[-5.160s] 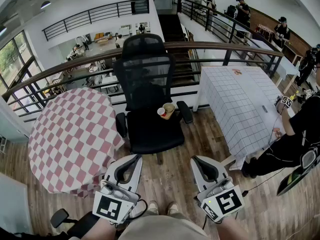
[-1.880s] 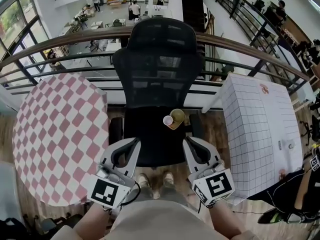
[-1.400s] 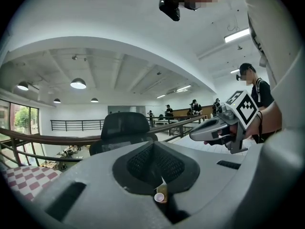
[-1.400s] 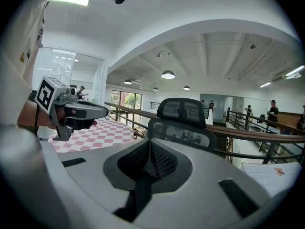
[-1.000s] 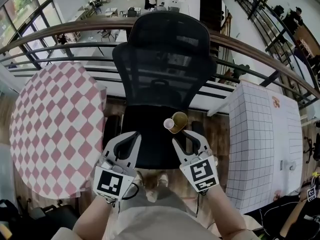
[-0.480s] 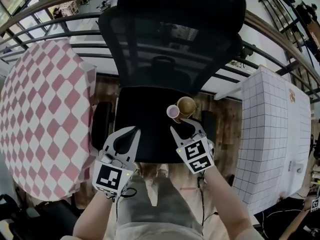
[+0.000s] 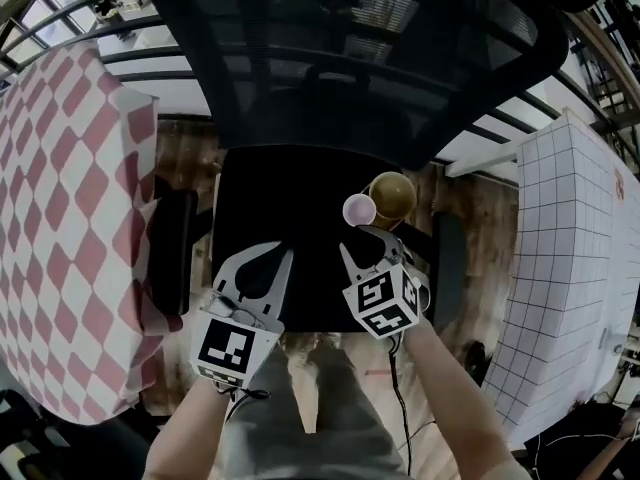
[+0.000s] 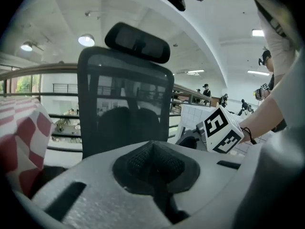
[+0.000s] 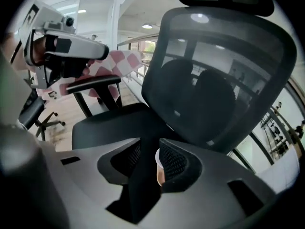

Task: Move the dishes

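1. One black office chair with a mesh back and a headrest.
2. One small pink cup, round-rimmed.
3. One tan round bowl.
4. Two grey hand-held tongs: one left tongs and one right tongs, each carrying one black-and-white marker cube.
5. Two cloth-covered surfaces: one red-and-white checked surface and one white grid-lined surface.
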